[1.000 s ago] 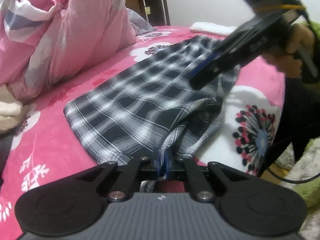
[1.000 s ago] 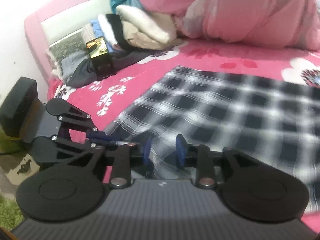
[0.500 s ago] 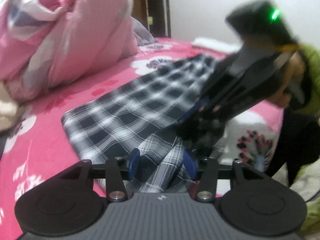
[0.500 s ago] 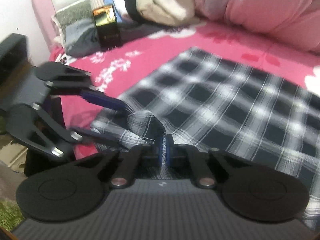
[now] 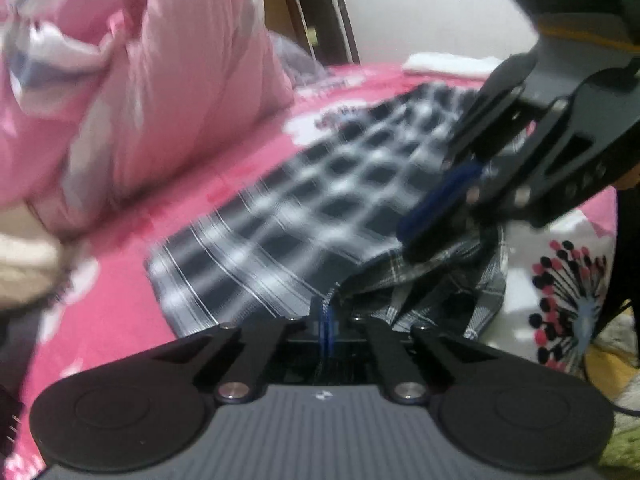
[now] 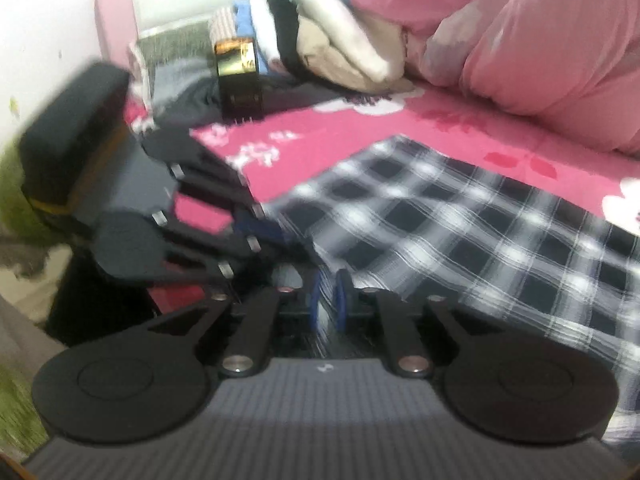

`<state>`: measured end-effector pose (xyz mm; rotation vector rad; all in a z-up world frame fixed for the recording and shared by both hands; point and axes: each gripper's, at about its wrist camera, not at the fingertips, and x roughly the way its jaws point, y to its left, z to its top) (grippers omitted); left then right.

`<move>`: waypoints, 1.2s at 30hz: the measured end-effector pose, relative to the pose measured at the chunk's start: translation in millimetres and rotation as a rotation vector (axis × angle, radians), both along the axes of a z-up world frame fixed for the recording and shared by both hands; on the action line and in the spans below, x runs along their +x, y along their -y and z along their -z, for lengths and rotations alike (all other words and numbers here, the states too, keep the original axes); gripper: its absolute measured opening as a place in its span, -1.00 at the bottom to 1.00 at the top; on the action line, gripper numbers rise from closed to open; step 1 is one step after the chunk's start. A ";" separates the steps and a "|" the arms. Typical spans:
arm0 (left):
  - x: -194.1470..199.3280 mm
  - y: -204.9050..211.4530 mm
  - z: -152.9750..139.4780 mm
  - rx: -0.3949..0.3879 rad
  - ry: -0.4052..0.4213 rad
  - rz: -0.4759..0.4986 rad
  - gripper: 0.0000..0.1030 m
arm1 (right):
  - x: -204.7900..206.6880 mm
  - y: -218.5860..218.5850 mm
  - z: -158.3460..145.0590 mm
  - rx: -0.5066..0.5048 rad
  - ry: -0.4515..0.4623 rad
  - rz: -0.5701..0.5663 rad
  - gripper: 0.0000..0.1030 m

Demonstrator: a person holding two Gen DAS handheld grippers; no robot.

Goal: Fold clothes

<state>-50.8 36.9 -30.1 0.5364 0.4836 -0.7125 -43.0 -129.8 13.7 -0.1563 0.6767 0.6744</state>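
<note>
A black-and-white plaid garment [image 5: 320,200] lies spread on the pink floral bedsheet [image 5: 120,320], its near edge bunched up. My left gripper [image 5: 328,316] is shut on that bunched edge, and the fabric rises into its blue pads. The right gripper [image 5: 420,236] reaches down onto the same crumpled part from the upper right. In the right wrist view the plaid garment [image 6: 460,232] spreads to the right. There my right gripper [image 6: 330,300] shows a narrow gap between its pads; its jaws are opening, with a blurred strip of fabric between them. The left gripper [image 6: 276,240] is close on its left.
A bulky pink duvet [image 5: 160,100] is heaped at the back of the bed. A stack of folded clothes [image 6: 320,52] and a black-and-gold box [image 6: 238,72] sit by the pink headboard. A white folded item [image 5: 448,66] lies far off. A green rug [image 5: 624,448] lies below the bed edge.
My left gripper opened and then shut again on the garment's bunched edge. My right gripper closed on the fold, then parted slightly. The two grippers have come closer together.
</note>
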 end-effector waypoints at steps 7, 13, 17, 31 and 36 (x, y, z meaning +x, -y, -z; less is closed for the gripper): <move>-18.4 -3.9 -3.5 -0.009 0.096 0.008 -0.96 | -4.7 -18.6 13.1 -0.168 0.105 0.028 -0.92; -13.3 -5.1 9.7 0.045 0.012 0.010 -0.78 | -22.7 -21.8 25.0 -0.226 0.144 0.082 -0.86; -8.2 -20.0 0.2 -0.032 -0.042 -0.044 -0.55 | -44.9 -5.2 3.9 -0.134 0.179 0.122 -0.74; -23.0 -70.9 -12.9 -0.215 -0.136 -0.196 -0.25 | -43.1 -45.8 16.9 -0.152 0.144 -0.112 -1.00; -15.7 -51.9 -7.5 -0.149 -0.134 -0.116 -0.22 | -17.8 -29.4 19.2 -0.027 -0.014 -0.017 -1.00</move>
